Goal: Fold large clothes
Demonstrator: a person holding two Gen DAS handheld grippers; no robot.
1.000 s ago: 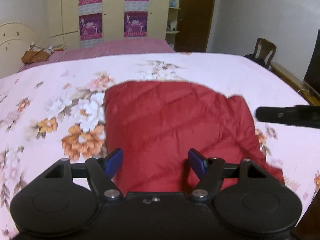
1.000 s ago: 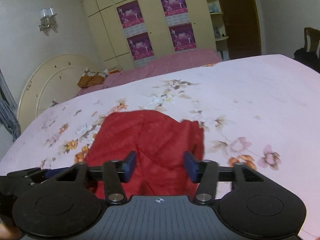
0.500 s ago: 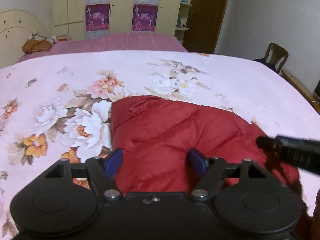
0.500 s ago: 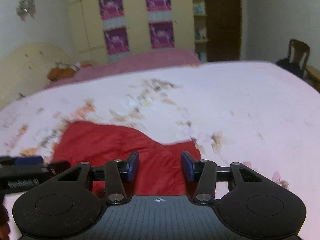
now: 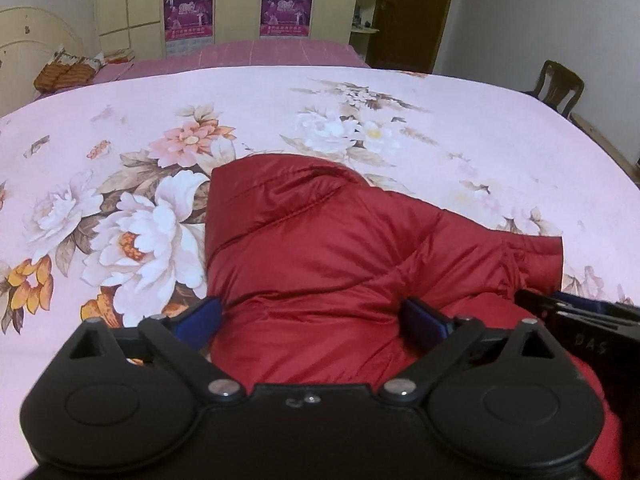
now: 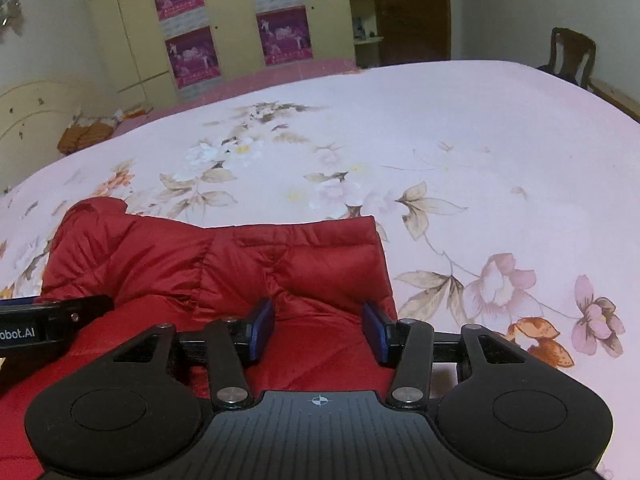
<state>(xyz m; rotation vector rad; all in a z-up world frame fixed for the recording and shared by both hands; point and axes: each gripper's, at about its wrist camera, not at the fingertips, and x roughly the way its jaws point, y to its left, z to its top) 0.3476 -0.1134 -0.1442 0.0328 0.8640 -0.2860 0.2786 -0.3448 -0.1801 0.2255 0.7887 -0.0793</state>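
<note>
Puffy red quilted jacket point(image 5: 340, 264) heaped directly ahead of my left gripper point(image 5: 312, 320), bulging up between its spread blue pads point(image 5: 424, 320); blocks low forward pass. My right gripper point(image 6: 318, 330), pads apart, also faces jacket fold point(image 6: 240, 264). Left gripper body point(image 6: 40, 328) close on its left side, tight there. Pink floral bedspread point(image 6: 480, 160) flat beyond and right of jacket: free passage. Dark wooden chair point(image 6: 572, 56) well apart, off bed edge.
</note>
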